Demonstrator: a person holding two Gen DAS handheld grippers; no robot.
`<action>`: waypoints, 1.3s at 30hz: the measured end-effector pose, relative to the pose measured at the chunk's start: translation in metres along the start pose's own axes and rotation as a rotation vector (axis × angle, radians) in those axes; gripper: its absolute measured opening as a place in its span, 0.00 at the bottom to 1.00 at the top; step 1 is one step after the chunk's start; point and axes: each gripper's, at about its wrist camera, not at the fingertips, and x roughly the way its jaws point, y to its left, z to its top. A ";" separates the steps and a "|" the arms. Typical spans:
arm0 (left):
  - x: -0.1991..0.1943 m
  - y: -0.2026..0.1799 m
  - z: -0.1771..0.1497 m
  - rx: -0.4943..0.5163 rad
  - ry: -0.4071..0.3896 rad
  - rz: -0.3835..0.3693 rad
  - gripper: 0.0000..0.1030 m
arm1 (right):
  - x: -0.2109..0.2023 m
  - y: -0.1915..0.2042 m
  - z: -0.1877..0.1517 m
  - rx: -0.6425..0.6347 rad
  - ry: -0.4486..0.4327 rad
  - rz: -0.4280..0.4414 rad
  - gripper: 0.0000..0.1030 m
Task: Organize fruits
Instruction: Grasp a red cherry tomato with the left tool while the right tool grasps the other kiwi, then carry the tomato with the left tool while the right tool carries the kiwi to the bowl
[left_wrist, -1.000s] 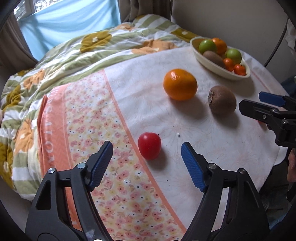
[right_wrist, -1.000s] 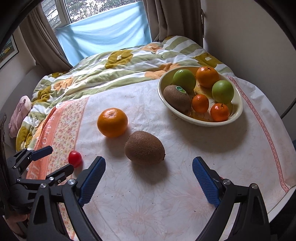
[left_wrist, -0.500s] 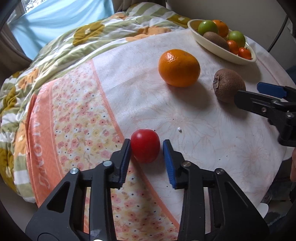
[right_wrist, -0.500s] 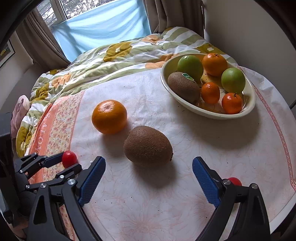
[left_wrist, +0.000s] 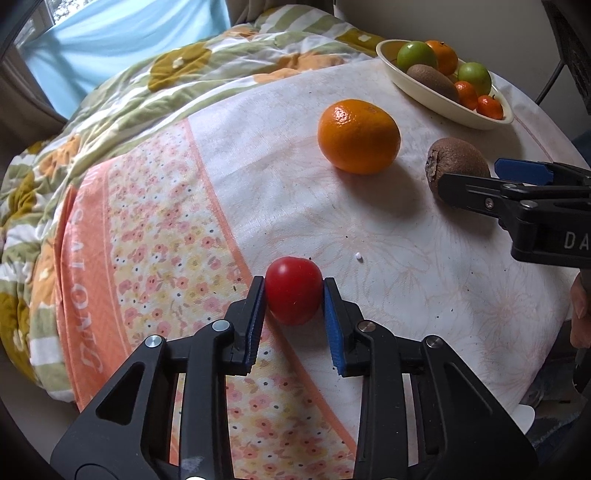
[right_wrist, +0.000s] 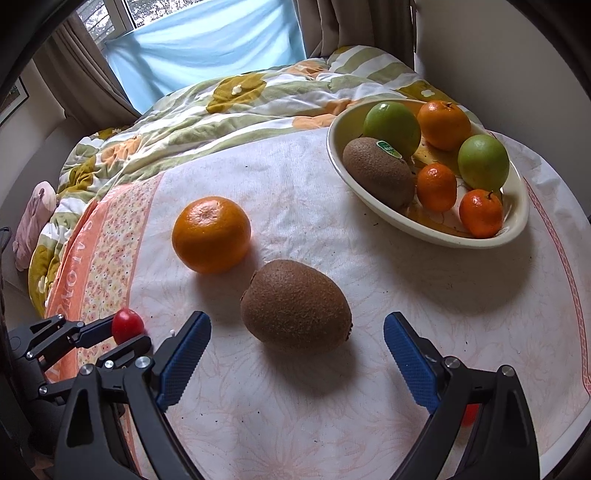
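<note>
The small red round tomato (left_wrist: 293, 295) is sitting between blue pads that are covering both its flanks, and in the right wrist view the black left gripper (right_wrist: 127, 334) is hiding its lower half. The brown fuzzy kiwi on the cloth (left_wrist: 456, 166) is being partly blocked by the black right gripper (left_wrist: 517, 181), whose body is running off the frame edge (its white lettering is getting cut short). A small red object (right_wrist: 469, 413) is peeking from behind a right finger, too hidden to identify.
</note>
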 end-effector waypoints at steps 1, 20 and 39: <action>-0.001 0.001 0.000 -0.002 -0.002 0.001 0.33 | 0.001 0.000 0.000 0.003 0.000 0.004 0.88; -0.016 0.014 0.003 -0.029 -0.038 0.023 0.33 | 0.013 0.000 0.000 -0.017 -0.015 -0.016 0.58; -0.081 -0.019 0.051 -0.045 -0.168 0.031 0.33 | -0.075 -0.035 0.026 -0.019 -0.120 0.011 0.58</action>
